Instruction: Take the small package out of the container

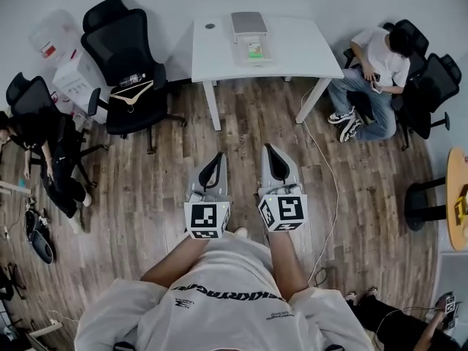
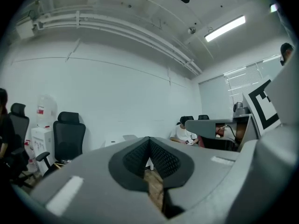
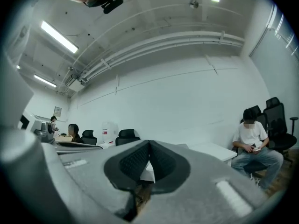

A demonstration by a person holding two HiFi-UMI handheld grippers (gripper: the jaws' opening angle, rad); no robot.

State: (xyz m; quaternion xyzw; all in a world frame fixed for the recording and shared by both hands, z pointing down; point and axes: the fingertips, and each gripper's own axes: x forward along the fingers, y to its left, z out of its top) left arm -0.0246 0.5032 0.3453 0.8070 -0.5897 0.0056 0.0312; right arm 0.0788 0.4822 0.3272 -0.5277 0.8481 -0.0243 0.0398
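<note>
A white table (image 1: 292,50) stands ahead across the wooden floor. On it lies a grey flat container (image 1: 248,25), and in front of that a pale small package (image 1: 255,50) with green on it. My left gripper (image 1: 219,155) and right gripper (image 1: 268,147) are held level side by side, well short of the table, pointing toward it. In the left gripper view the left gripper (image 2: 149,139) has its jaws meeting with nothing between them. The right gripper (image 3: 149,143) looks the same in its own view: shut and empty.
A black office chair (image 1: 128,72) with a wooden hanger (image 1: 132,93) stands left of the table. One person (image 1: 369,79) sits at the right, another person (image 1: 51,148) at the left. A cable (image 1: 330,189) runs along the floor. A round wooden table (image 1: 458,199) is at the right edge.
</note>
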